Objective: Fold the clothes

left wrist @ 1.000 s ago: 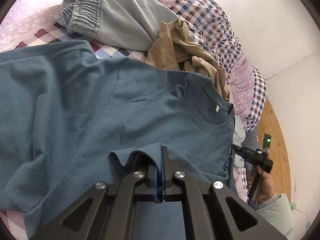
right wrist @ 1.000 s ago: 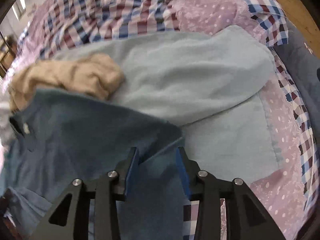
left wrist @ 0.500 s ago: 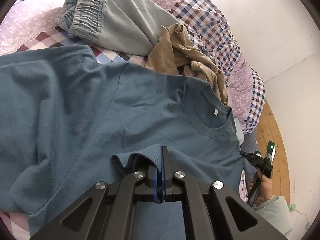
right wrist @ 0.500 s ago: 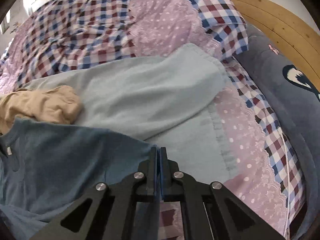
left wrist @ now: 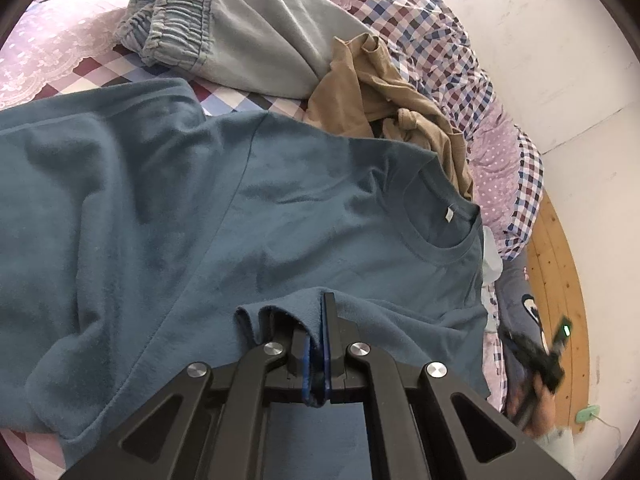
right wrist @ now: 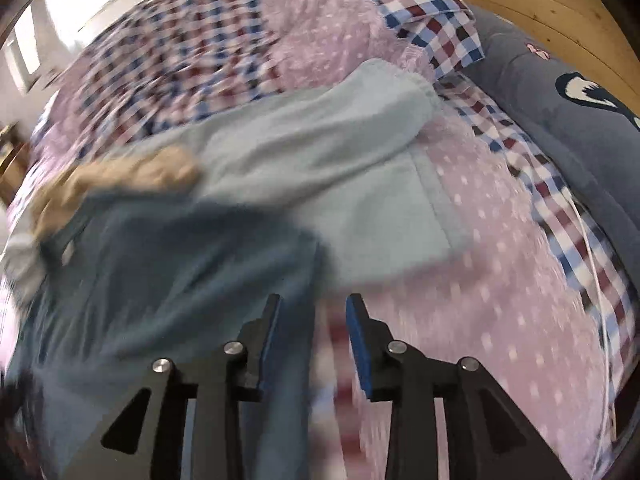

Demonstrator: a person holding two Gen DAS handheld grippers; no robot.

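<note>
Pinching a bunched fold of the teal T-shirt [left wrist: 304, 220], the left gripper [left wrist: 318, 344] is clenched. The right gripper [right wrist: 314, 320] gapes over the shirt's edge, grasping nothing.

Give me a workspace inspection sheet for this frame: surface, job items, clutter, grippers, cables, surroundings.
Surface: bed with checked and pink dotted quilt.
Job's things: blue T-shirt spread out, collar toward the wall; pale grey-blue trousers and crumpled tan garment behind it.
Clutter: dark pillow at the headboard.
Grippers: left gripper shut on a fold of the T-shirt; right gripper open, holding nothing, view blurred.
Cables: thin white cord by the pillow.
Surroundings: wooden headboard, white wall.
</note>
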